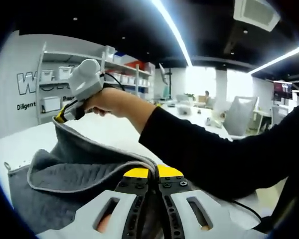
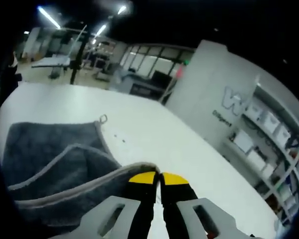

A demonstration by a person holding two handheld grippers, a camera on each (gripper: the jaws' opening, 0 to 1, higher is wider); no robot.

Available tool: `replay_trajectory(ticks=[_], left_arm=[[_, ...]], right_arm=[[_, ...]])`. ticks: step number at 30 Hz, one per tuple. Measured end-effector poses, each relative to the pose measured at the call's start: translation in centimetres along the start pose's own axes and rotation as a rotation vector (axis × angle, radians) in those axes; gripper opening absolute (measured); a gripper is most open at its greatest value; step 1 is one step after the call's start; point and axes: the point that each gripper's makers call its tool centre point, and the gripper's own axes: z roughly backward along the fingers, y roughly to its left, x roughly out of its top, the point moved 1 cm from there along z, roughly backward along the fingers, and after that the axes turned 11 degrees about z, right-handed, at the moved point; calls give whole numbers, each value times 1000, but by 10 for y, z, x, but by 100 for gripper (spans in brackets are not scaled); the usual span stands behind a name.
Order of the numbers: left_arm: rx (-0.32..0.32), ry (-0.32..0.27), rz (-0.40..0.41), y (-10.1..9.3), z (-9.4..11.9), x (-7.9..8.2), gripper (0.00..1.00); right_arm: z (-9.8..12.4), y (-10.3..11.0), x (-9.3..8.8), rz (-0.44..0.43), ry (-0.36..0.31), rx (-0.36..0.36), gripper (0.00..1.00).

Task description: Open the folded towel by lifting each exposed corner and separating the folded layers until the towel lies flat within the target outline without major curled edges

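Observation:
A grey towel (image 1: pixel 74 174) with a pale hem lies partly folded on the white table (image 1: pixel 20 144). My left gripper (image 1: pixel 153 173) is shut on its raised hem at the near side, yellow tips together. A hand in a black sleeve (image 1: pixel 199 149) holds my right gripper (image 1: pixel 61 118) higher up at the left, pinching another stretch of the hem and lifting it. In the right gripper view the right gripper (image 2: pixel 158 178) is shut on the hem, and the rest of the towel (image 2: pixel 45 149) lies below on the table (image 2: pixel 154 134). A small hanging loop (image 2: pixel 103 118) sticks out at one corner.
White shelves with storage boxes (image 1: pixel 52 102) stand along a wall with lettering, and appear again as shelves (image 2: pixel 259 144) in the right gripper view. Desks, chairs and a seated person (image 1: pixel 207 94) are far behind. Bare table stretches beyond the towel.

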Motion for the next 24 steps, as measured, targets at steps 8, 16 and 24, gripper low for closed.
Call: replay_trajectory(ticks=[8, 16, 24], left_arm=[[23, 61, -57, -1, -12, -7, 2], [29, 107, -73, -3, -25, -16, 2], [38, 144, -115, -5, -35, -17, 2]], right_arm=[[9, -3, -9, -5, 8, 1, 0], [2, -1, -30, -30, 46, 22, 0], [0, -9, -44, -70, 55, 23, 0]])
